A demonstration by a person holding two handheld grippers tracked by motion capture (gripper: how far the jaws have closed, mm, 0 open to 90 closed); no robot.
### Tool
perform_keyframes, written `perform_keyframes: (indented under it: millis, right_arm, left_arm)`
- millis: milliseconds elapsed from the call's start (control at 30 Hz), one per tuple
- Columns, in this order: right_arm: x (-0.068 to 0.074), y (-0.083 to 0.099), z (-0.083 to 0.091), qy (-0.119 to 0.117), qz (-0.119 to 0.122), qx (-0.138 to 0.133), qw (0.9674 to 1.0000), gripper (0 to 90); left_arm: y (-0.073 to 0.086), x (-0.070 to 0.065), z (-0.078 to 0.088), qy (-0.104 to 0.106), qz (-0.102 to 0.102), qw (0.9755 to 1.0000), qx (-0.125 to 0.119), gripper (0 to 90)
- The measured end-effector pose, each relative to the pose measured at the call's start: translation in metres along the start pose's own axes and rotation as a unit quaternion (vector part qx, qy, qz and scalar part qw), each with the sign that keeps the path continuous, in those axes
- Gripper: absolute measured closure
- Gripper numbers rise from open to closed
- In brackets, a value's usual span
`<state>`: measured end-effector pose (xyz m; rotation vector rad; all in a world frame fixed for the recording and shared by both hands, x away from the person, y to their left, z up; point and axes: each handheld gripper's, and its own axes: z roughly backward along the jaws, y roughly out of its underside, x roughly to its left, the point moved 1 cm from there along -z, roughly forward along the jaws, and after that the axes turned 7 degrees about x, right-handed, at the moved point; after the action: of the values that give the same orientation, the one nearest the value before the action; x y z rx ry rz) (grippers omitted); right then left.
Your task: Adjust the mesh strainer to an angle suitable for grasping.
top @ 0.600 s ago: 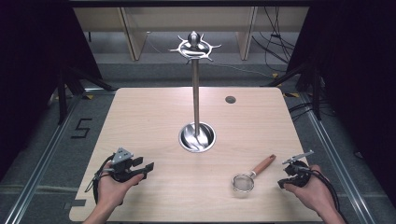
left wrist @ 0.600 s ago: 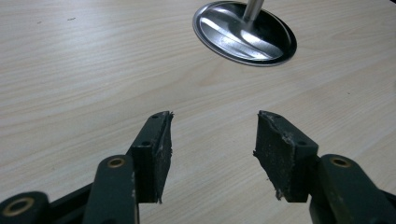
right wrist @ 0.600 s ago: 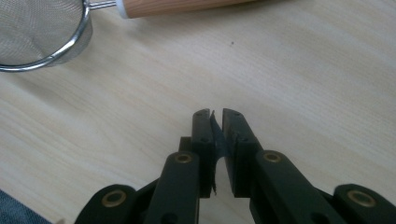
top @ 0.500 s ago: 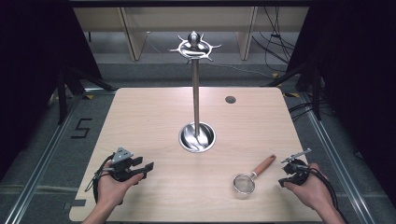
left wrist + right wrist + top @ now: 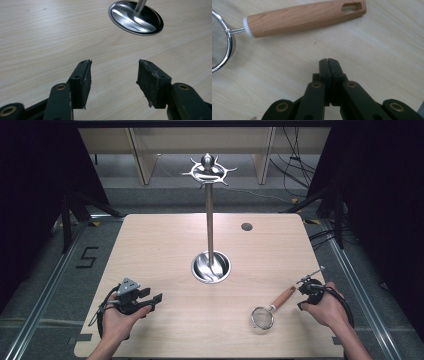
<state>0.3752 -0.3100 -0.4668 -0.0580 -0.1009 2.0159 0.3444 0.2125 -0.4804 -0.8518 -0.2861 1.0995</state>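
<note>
A small mesh strainer (image 5: pixel 262 317) with a wooden handle (image 5: pixel 283 297) lies flat on the table at the front right. In the right gripper view the handle (image 5: pixel 304 18) lies crosswise just beyond my right gripper (image 5: pixel 328 60), whose jaws are shut with nothing between them; the mesh bowl (image 5: pixel 220 45) is at the left edge. In the high view the right gripper (image 5: pixel 303 287) sits just right of the handle's end. My left gripper (image 5: pixel 156 299) rests at the front left, open over bare wood, also seen in the left gripper view (image 5: pixel 113 72).
A tall metal hook stand (image 5: pixel 209 215) rises from a round shiny base (image 5: pixel 211 266) at the table's middle; the base (image 5: pixel 136 17) lies ahead of the left gripper. A small dark hole (image 5: pixel 246 226) marks the tabletop at the back right. Table edges are close behind both hands.
</note>
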Motion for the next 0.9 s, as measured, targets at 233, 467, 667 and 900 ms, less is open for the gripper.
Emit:
perform_keyframes:
  millis: [233,467,667,900]
  right_arm:
    - [-0.002,-0.024,-0.013,0.009,0.021,0.019,0.9996,90.0]
    - [0.002,-0.043,-0.014,0.042,0.036,0.038,0.9977,90.0]
    - [0.001,-0.053,-0.012,0.059,0.04,0.053,0.9961,90.0]
    - [0.003,-0.056,-0.012,0.065,0.05,0.058,0.9949,90.0]
  left_arm:
    - [-0.001,0.0,0.002,-0.004,-0.009,0.9999,0.007,43.6]
    - [-0.001,0.0,0.003,0.001,-0.004,1.0,-0.002,43.4]
    - [0.0,0.0,0.001,0.001,0.0,1.0,-0.004,43.6]
    - [-0.001,-0.001,0.001,0.003,-0.003,1.0,0.001,44.2]
